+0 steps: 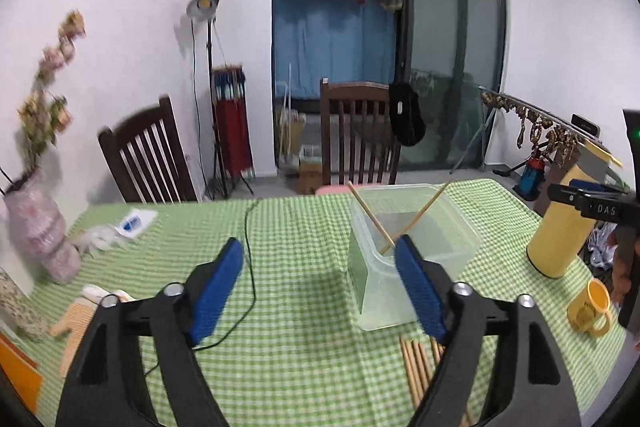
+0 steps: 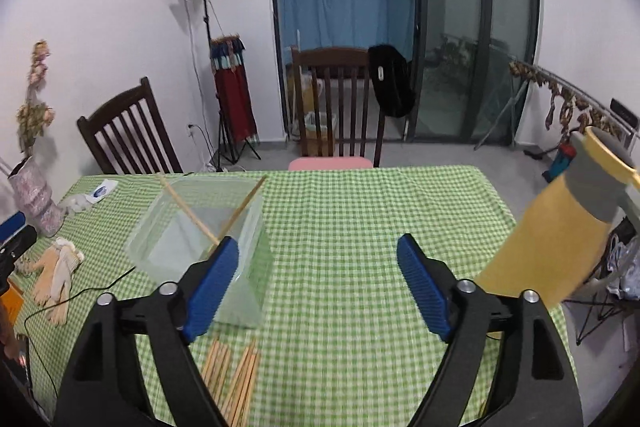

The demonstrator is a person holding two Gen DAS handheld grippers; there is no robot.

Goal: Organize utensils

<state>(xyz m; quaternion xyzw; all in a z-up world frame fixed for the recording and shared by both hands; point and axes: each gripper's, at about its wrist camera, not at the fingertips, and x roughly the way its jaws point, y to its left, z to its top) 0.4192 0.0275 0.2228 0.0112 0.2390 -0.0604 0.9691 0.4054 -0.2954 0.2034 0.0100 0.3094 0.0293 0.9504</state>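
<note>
1. State now: the left gripper [image 1: 320, 267] stands wide, with nothing between its blue pads. The right gripper [image 2: 316, 267] is wide too, and also holds nothing.

2. Where the task's things are: two chopsticks [image 1: 370, 217] lean crossed inside the clear plastic container [image 1: 452, 223], their tips above its rim. For the left gripper, the container is just ahead, behind its right finger. For the right gripper, it is ahead behind its left finger. The loose chopsticks [image 2: 236, 375] lie on the green checked tablecloth [image 2: 340, 211], low between the right gripper's fingers, near its left finger. For the left gripper they lie under its right finger.

3. Risk, tipping: the container looks light and almost empty. If a finger catches a leaning stick or the near wall on the way down, the container may slide or fall over, I think.

4. Risk, poor grasp: the loose sticks lie close together and flat on soft cloth. Wide jaws may close on several at once, or pinch the cloth with them, so one may slip out when lifted.

5. Risk, collision: both grippers work near the same bundle, so they may knock each other.

6. Risk, side objects: the tall yellow canister [image 2: 560, 239] is close beside the right gripper's right finger, and the yellow mug [image 1: 590, 307] is near it. A wide sideways swing could hit them.

7. Risk, cable: the black cable [image 1: 250, 267] runs beside the left gripper's left finger and could snag.
</note>
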